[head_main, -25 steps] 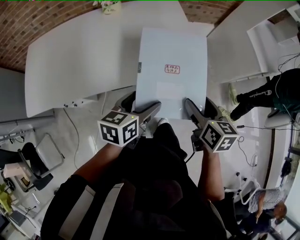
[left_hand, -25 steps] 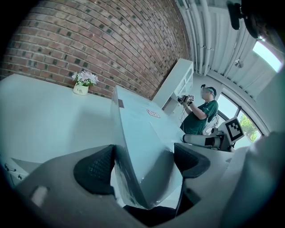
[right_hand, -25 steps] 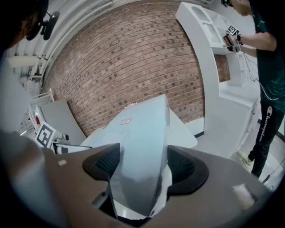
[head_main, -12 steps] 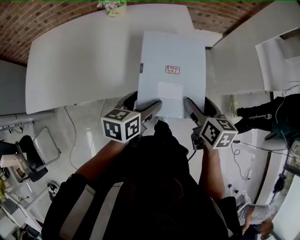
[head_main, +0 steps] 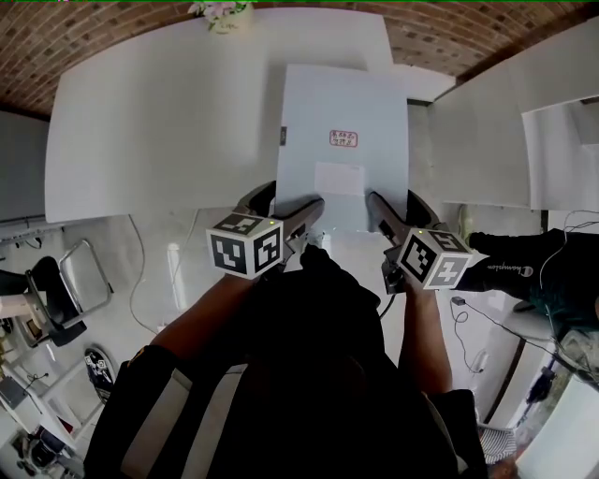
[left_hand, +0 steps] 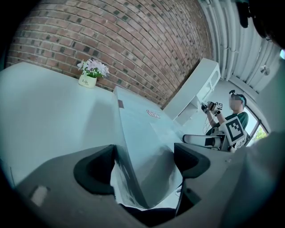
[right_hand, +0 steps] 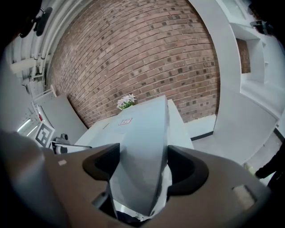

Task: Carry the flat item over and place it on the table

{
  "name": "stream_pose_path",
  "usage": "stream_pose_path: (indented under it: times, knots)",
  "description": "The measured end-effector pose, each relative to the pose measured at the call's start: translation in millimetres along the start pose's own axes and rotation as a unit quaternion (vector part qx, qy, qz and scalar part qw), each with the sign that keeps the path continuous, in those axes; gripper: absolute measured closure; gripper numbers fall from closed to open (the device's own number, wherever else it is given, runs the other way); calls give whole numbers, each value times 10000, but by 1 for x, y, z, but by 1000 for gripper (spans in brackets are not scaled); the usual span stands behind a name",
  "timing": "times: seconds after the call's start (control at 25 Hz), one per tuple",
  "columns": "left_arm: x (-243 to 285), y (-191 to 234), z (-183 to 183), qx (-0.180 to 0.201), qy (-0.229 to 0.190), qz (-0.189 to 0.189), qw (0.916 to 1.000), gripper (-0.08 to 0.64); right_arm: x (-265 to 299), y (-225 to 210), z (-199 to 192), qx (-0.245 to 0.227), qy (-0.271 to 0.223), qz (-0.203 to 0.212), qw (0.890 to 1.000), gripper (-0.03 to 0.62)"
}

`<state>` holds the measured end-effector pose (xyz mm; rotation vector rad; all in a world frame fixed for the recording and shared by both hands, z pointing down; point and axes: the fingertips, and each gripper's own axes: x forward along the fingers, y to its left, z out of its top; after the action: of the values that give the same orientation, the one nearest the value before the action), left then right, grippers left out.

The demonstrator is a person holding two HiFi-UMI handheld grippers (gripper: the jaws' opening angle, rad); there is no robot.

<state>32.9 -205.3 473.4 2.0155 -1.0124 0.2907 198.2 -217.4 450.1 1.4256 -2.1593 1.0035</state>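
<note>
The flat item is a white rectangular panel (head_main: 342, 140) with a small red-printed label. I hold it level by its near edge. My left gripper (head_main: 285, 208) is shut on its near left corner and my right gripper (head_main: 398, 208) on its near right corner. In the left gripper view the panel (left_hand: 142, 133) runs edge-on between that gripper's (left_hand: 144, 156) closed jaws. The right gripper view shows the panel (right_hand: 142, 133) the same way in its gripper (right_hand: 142, 153). The panel's far half lies over the white table (head_main: 159, 112). Whether it touches the table I cannot tell.
A small pot of flowers (head_main: 220, 11) stands at the table's far edge by the brick wall. A second white table (head_main: 487, 122) sits to the right. A dark-sleeved person (head_main: 524, 271) is at right, a chair (head_main: 75, 281) at left, and another person (left_hand: 234, 120) holds grippers.
I have moved forward. The table has come closer and the panel now reaches farther over it. Both grippers keep their hold on the panel.
</note>
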Motion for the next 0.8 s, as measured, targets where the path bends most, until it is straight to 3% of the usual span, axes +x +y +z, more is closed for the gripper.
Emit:
stream_pose_path:
  times: [0.8]
  knots:
    - [83, 35, 5, -376, 176, 344, 9985, 129, 80, -64, 13, -11, 434, 310, 9986, 255]
